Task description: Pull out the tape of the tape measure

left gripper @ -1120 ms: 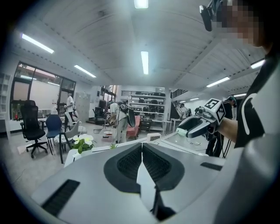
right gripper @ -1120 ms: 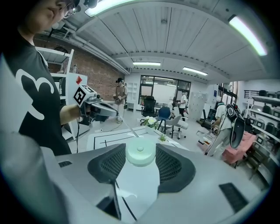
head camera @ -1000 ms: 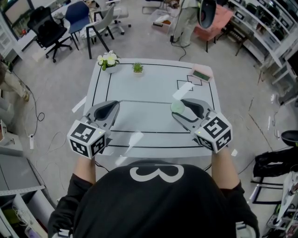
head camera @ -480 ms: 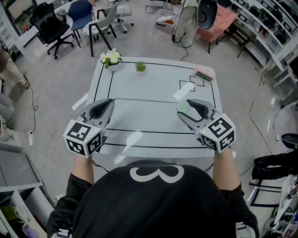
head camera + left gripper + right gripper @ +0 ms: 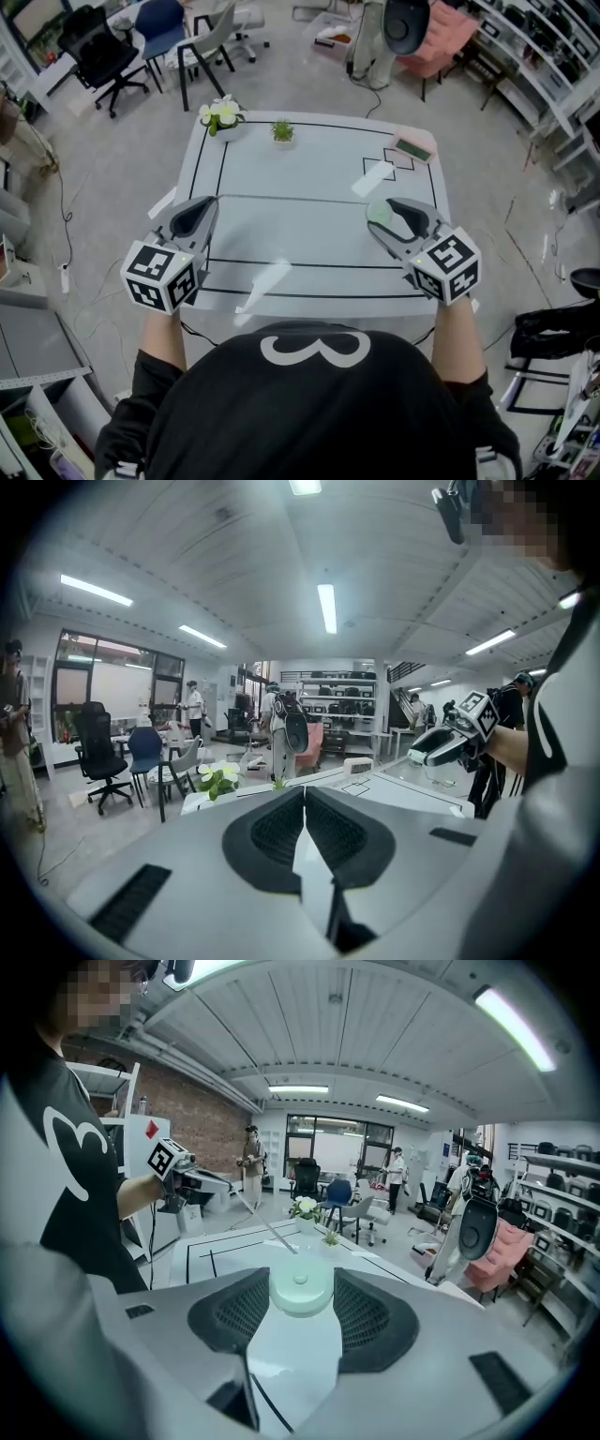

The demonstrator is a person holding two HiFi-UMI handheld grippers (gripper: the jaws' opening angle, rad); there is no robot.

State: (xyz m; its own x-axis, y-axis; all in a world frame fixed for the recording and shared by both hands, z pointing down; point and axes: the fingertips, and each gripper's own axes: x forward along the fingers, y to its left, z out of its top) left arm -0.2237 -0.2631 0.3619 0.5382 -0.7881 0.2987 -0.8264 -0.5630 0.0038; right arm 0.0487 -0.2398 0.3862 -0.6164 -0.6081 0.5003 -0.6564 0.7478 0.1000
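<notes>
Below my head, in the head view, my left tongs (image 5: 199, 214) and right tongs (image 5: 389, 217) hang over the near half of the worktop (image 5: 309, 239), well apart. The right tongs clamp the pale green tape measure (image 5: 379, 213) by its round case. Far beyond both tips stand a pot of white flowers (image 5: 219, 114), a small green plant (image 5: 282, 131) and a pink and green box (image 5: 412, 147). All of them are well off the line between my tongs, so I judge that none blocks the pull.

In the right gripper view, the case sits squarely between the pads at a middling width. A thin pale strip, the tape (image 5: 258, 1218), runs from just past the case to the tips of the left tongs.

In the left gripper view, the jaws are pressed together. I judge that they pinch the tape's end, though that view does not show it plainly. Past them are office chairs and people standing, well away.

To do this well, I should grip the case firmly, draw the left tongs away straight and level, and not slacken on the end, or the tape may kink or snap back.
</notes>
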